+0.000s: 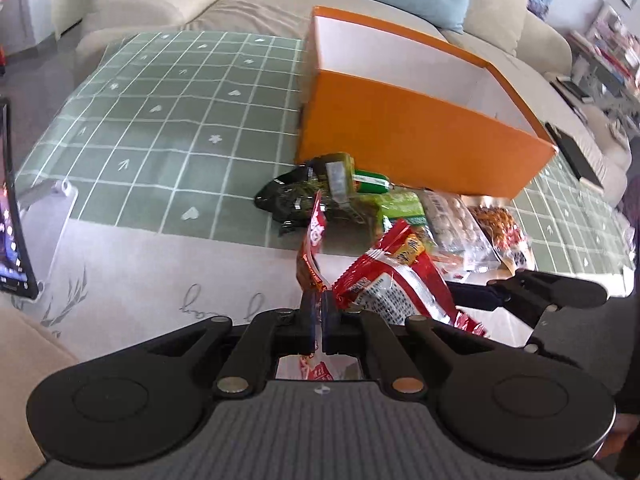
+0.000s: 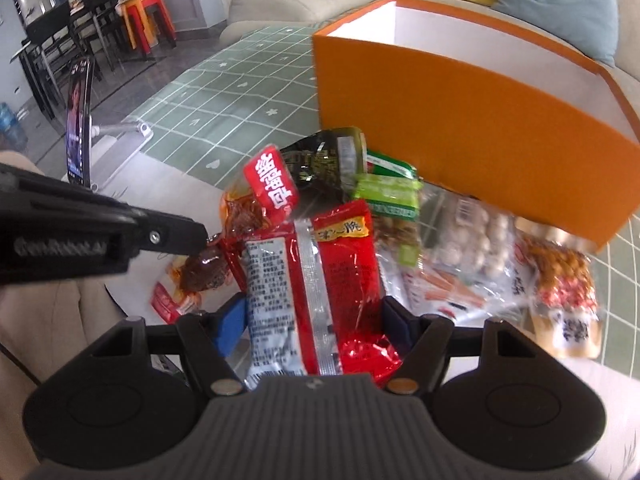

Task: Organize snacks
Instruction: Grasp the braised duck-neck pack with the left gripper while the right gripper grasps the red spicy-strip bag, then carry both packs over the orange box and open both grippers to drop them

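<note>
Left gripper (image 1: 319, 308): jaws pressed together on the edge of a thin red sachet (image 1: 313, 248), which stands up edge-on from the pads. In the right wrist view the same sachet (image 2: 256, 200) hangs from the tip of that gripper (image 2: 206, 238), dark contents showing through its clear part.

Right gripper (image 2: 314, 320): fingers spread wide, with a large red-and-silver snack bag (image 2: 316, 280) between them, printed back upward; whether the pads press its sides cannot be told.

Snack pile, all in front of the orange box (image 1: 420, 136):
- dark green packet (image 2: 320, 164), just before the box's near wall
- light green packet (image 2: 390, 196)
- clear bag of pale round pieces (image 2: 476, 240)
- bag of orange-brown pieces (image 2: 560, 276)

Orange box: open-topped, white inside, standing on the green grid-patterned cloth (image 1: 160, 120). Left of the box, well apart, a phone on a stand (image 2: 80, 120).
</note>
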Motion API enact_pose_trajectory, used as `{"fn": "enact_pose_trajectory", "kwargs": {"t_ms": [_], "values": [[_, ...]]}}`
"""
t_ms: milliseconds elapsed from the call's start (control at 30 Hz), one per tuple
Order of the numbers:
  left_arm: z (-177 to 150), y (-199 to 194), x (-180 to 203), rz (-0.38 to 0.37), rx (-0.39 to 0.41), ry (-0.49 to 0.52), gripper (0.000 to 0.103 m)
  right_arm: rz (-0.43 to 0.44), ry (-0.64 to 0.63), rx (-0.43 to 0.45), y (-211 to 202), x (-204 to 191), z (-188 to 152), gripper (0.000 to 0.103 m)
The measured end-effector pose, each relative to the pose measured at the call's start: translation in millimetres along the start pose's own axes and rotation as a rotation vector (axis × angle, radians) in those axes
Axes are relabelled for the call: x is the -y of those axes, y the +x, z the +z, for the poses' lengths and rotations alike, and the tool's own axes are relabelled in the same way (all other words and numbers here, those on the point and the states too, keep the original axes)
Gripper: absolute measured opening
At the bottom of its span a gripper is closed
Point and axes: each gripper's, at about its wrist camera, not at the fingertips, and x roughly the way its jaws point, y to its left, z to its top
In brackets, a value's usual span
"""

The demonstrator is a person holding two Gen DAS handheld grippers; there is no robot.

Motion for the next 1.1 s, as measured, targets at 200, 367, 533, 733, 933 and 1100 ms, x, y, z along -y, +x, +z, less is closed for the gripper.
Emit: {"fn": "enact_pose_trajectory", "kwargs": {"t_ms": [200, 367, 533, 733, 933, 1100], "values": [[2, 2, -25, -0.081, -0.01, -0.108, 0.002, -0.016, -0.044, -0.002, 12, -8, 2, 0.069], [3, 9, -34, -0.168, -0.019, -0.158, 0.009, -0.046, -0.059, 0.003, 15, -7, 0, 0.069], [4, 14, -28, -0.178, -0.012, -0.15, 0.024, -0.054, -0.04, -0.009, 17, -2, -2, 0.069], [6, 23, -24, -0.151, -0.034, -0.143, 0.043, -0.056, -0.061, -0.01, 18, -4, -4, 0.068], [0, 39, -18, -0.05, -0.092, -0.093, 0.023, -0.056, -0.072, -0.011, 21, -6, -6, 0.068], [-3, 42, -17, -0.017, -0.099, -0.071, 0.021, -0.068, -0.082, -0.002, 19, -5, -8, 0.068]]}}
